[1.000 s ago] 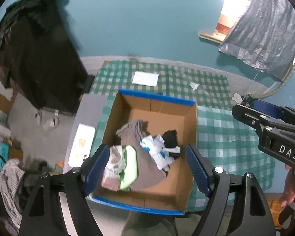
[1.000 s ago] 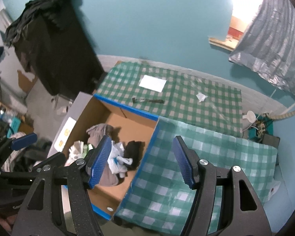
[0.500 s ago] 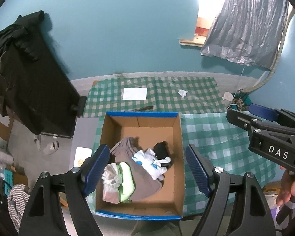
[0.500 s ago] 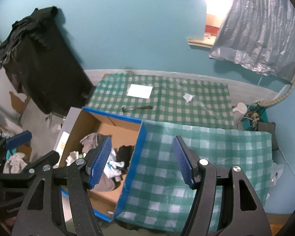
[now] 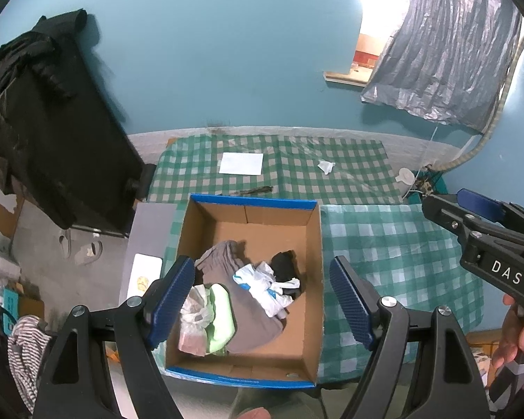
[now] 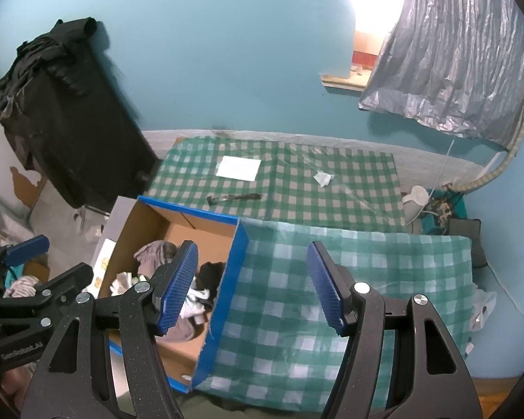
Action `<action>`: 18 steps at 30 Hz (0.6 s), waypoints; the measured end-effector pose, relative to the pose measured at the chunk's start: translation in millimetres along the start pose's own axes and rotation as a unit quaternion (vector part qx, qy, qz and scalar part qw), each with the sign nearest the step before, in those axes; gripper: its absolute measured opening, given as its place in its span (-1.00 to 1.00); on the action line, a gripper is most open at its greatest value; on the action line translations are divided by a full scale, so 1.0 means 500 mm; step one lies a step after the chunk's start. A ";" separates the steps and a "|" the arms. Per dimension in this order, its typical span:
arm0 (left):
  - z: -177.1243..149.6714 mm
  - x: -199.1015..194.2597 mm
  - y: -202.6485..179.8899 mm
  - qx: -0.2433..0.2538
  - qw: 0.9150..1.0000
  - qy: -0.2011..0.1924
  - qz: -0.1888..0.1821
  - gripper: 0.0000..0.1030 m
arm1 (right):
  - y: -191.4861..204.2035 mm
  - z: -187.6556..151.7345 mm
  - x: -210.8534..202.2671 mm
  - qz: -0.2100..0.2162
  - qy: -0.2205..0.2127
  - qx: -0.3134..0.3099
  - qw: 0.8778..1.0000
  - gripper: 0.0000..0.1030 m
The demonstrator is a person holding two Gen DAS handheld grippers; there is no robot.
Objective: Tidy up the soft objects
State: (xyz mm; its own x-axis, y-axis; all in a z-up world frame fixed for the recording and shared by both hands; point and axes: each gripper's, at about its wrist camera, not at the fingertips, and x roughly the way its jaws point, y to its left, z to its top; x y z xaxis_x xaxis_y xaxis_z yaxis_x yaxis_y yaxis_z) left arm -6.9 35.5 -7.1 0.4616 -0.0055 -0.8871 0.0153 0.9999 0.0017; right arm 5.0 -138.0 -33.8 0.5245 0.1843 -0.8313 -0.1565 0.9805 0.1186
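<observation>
An open cardboard box (image 5: 251, 221) with blue rims stands on the green checked cloth (image 5: 394, 255). Inside lie a grey cloth (image 5: 251, 317), a white and blue cloth (image 5: 262, 288), a black cloth (image 5: 284, 263), a light green cloth (image 5: 222, 317) and a pale patterned cloth (image 5: 194, 317). My left gripper (image 5: 262, 302) is open and empty, held high above the box. My right gripper (image 6: 253, 284) is open and empty, above the box's right rim (image 6: 227, 293) and the cloth (image 6: 332, 279); it shows at the right in the left wrist view (image 5: 478, 209).
A white paper (image 5: 241, 163), a crumpled white scrap (image 5: 325, 166) and a dark tool (image 6: 234, 198) lie on the far checked mat. A black clothes-draped cabinet (image 5: 45, 132) stands at left. A grey tarp (image 5: 443, 42) hangs at right. Clutter lies on the floor at left.
Both grippers have risen and pulled back from the box, so it looks smaller and more of the wall shows. Both stay open and empty. The cloths have not moved.
</observation>
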 end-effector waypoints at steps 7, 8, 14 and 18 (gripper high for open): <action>0.000 0.003 -0.001 -0.005 1.000 0.005 -0.002 0.57 | -0.002 0.004 0.002 0.005 0.001 -0.003 1.000 0.25; 0.000 0.004 -0.001 -0.006 1.000 0.005 -0.002 0.57 | -0.001 0.005 0.003 0.006 0.002 -0.005 1.000 0.25; 0.001 0.007 -0.001 -0.004 1.000 0.006 0.002 0.57 | 0.004 0.009 0.006 0.010 0.005 -0.013 1.000 0.25; 0.001 0.012 -0.001 -0.006 1.000 0.010 0.002 0.57 | 0.007 0.011 0.008 0.011 0.005 -0.014 1.000 0.25</action>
State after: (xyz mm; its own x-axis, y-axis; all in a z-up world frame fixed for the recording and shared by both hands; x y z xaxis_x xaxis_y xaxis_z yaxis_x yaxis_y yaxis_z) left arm -3.5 34.9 -12.3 0.4435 -0.0005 -0.8963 0.0028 1.0000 0.0009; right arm 11.0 -133.7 -33.7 0.5122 0.2043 -0.8342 -0.1912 0.9741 0.1212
